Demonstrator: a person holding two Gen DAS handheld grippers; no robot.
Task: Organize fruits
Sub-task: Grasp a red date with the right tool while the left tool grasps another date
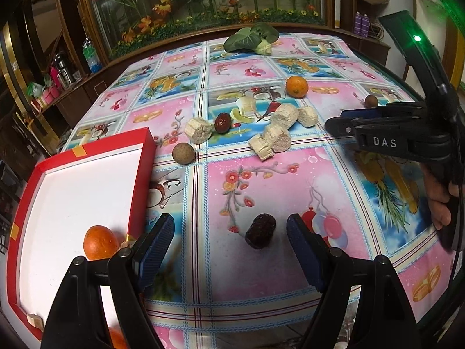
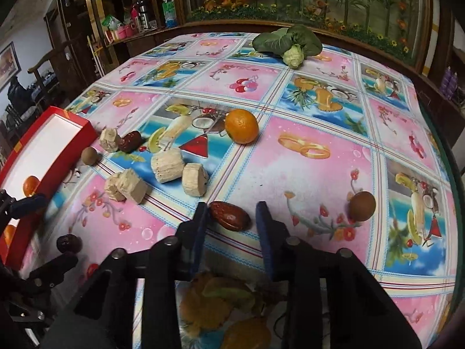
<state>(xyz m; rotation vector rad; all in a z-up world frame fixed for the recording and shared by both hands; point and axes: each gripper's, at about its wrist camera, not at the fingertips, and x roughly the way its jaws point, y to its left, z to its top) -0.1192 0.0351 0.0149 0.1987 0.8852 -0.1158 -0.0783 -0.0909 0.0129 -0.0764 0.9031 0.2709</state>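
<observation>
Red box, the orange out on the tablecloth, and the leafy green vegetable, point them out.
Red box (image 1: pixel 141 174): left wrist view, its right wall.
Orange (image 2: pixel 241 126): right wrist view, middle of peel.
Leafy green vegetable (image 2: pixel 274 41): right wrist view, left leaf.

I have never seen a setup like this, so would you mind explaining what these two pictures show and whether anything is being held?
There is no robot: a person holds a two-finger gripper in each hand, each with a fisheye camera looking along its fingers. The left gripper is open around a dark date on the tablecloth. The right gripper is open around a reddish date. Nothing is held yet. A red tray holds an orange. Another orange, pale cut chunks and a leafy vegetable lie loose.
</observation>
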